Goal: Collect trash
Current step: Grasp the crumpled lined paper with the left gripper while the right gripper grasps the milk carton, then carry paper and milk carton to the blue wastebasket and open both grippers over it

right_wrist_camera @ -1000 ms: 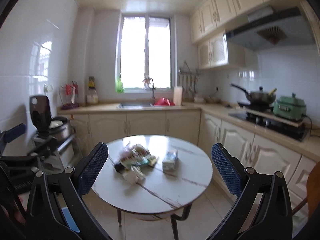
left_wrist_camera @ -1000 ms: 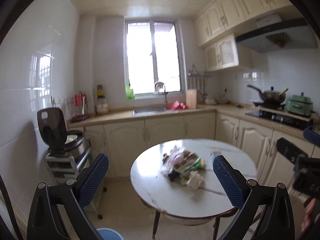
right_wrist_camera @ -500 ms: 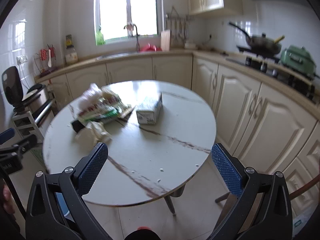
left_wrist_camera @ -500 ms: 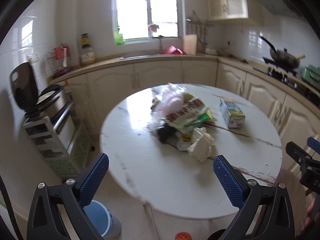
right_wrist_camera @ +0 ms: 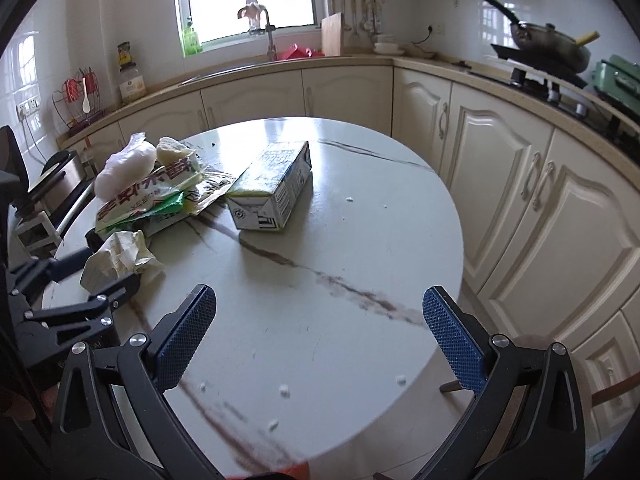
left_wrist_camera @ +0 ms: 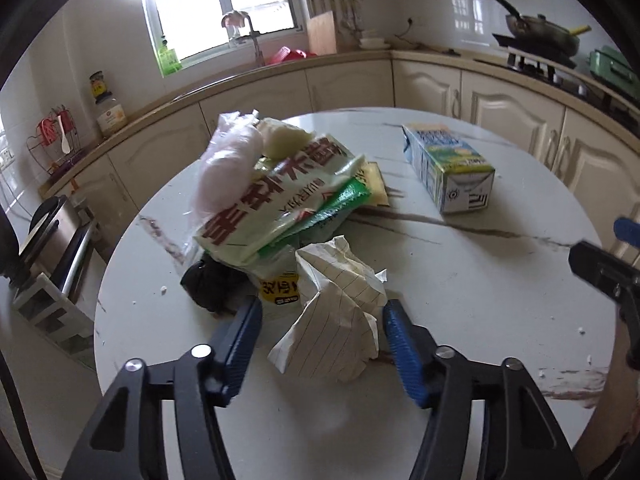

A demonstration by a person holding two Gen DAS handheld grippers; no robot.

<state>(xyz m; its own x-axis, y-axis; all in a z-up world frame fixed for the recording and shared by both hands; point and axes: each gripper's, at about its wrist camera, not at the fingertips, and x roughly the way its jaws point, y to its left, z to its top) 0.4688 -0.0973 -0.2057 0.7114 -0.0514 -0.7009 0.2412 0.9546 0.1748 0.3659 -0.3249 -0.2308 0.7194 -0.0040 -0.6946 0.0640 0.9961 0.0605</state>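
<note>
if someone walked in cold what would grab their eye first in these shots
Probably the heap of trash on the round white table: a big red-lettered plastic bag piled over other wrappers, with a crumpled sheet of lined paper at its near edge. The left gripper is open, its blue pads either side of that paper. Apart to the right, a milk carton lies on its side, while the right gripper hangs open over bare tabletop.

Daylight floods from the far window [right_wrist_camera: 248, 0], blown out white; the bench [right_wrist_camera: 320, 240] top shows soft glare, and fisheye bending darkens the corners.
</note>
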